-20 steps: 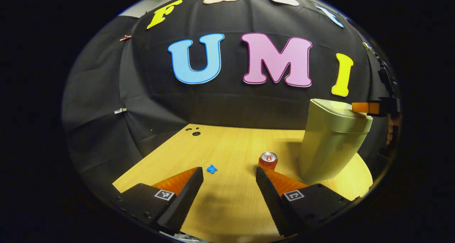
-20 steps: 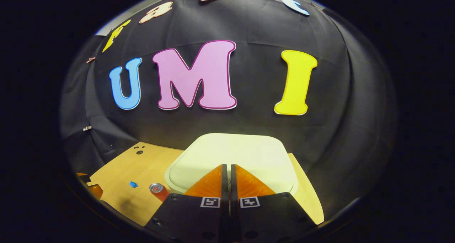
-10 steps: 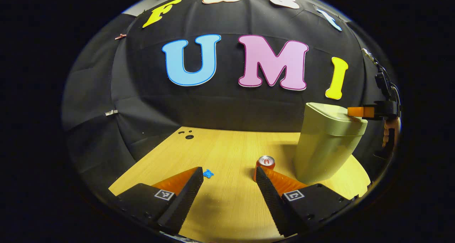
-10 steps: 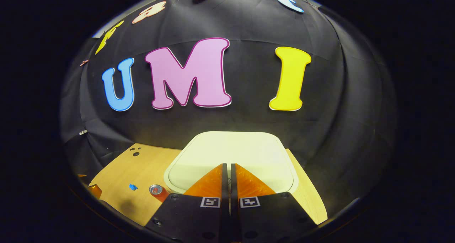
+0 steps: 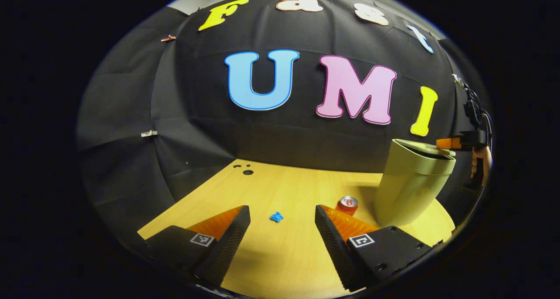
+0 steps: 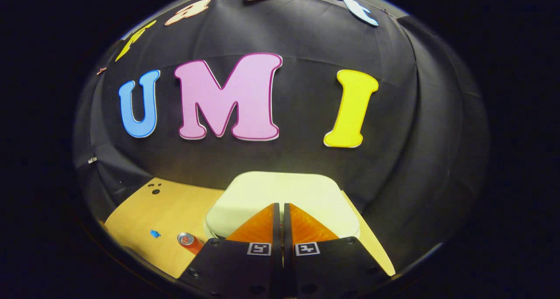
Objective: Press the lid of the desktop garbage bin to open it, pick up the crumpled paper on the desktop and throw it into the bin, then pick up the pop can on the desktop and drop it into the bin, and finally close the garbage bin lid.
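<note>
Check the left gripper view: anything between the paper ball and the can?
Nothing. In the left gripper view, bare wooden desktop separates the blue crumpled paper from the pop can; the left tool hovers open in front of that gap.

**Open tabletop ahead, crowded corner by the bin**

A broad stretch of bare wooden table (image 5: 284, 189) lay open before the left gripper (image 5: 282, 222), whose fingers stood wide apart above it. Only a small blue paper wad (image 5: 276, 216) sat in that lane, well apart from everything else. To the right the way narrowed: a red can (image 5: 348, 204) stood upright just beside the tall green bin (image 5: 409, 189), leaving little room between them. Above the bin, the right gripper (image 6: 280, 211), fingers closed together, occupied the lid's (image 6: 280, 189) near edge. The black cloth wall (image 5: 197, 124) closed off the table's far side.
</note>
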Action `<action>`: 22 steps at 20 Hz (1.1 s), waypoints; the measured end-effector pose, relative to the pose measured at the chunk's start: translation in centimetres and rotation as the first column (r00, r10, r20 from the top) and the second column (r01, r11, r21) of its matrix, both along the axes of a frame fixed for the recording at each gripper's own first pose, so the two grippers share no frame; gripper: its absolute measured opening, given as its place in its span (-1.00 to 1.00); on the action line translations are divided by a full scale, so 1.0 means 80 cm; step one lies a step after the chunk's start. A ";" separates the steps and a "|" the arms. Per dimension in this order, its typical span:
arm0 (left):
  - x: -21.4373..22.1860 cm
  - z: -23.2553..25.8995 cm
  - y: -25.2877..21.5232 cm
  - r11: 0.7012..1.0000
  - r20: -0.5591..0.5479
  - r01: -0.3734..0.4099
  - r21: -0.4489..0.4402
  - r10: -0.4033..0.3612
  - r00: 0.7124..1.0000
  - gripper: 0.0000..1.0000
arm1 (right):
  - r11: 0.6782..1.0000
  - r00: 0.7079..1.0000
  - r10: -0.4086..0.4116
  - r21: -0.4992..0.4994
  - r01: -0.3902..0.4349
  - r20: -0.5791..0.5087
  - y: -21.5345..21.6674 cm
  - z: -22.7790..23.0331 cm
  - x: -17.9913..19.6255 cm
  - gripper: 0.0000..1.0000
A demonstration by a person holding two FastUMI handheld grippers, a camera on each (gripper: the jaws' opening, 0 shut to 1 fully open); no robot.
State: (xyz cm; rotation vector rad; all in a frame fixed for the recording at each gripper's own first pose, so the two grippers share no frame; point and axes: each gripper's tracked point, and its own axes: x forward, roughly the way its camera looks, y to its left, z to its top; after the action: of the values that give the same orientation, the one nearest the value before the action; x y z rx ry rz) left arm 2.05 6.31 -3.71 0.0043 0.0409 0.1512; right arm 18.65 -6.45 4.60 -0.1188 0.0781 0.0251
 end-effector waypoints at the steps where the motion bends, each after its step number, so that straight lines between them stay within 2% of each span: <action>1: 0.000 -0.002 0.003 1.000 0.000 0.013 0.002 -0.013 1.000 0.92 | 1.000 1.000 -0.005 -0.003 0.005 0.031 0.001 0.015 -0.003 -0.90; 5: -0.001 -0.007 0.022 0.999 0.003 0.030 0.010 -0.030 1.000 0.92 | 1.000 0.997 -0.015 0.019 0.014 0.081 0.007 0.049 -0.025 -0.90; 10: 0.006 -0.020 0.029 0.998 -0.005 0.060 0.005 -0.060 0.998 0.92 | 0.999 0.994 -0.053 -0.001 0.054 0.098 -0.006 0.046 -0.053 -0.90; 15: 0.016 -0.030 0.033 0.996 -0.017 0.091 0.020 -0.090 0.996 0.92 | 0.998 0.995 -0.067 -0.004 0.067 0.079 -0.013 0.028 -0.090 -0.89; 22: 0.053 -0.046 0.036 0.991 -0.072 0.133 0.027 -0.130 0.989 0.91 | 0.995 0.995 -0.100 0.025 0.100 0.004 -0.010 -0.029 -0.153 -0.86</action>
State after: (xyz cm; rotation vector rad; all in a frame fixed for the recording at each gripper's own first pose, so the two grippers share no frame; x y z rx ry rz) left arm 6.30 9.19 -7.42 0.0441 0.1084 0.0196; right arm 6.40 -7.26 2.26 -0.0895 0.0787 -0.0743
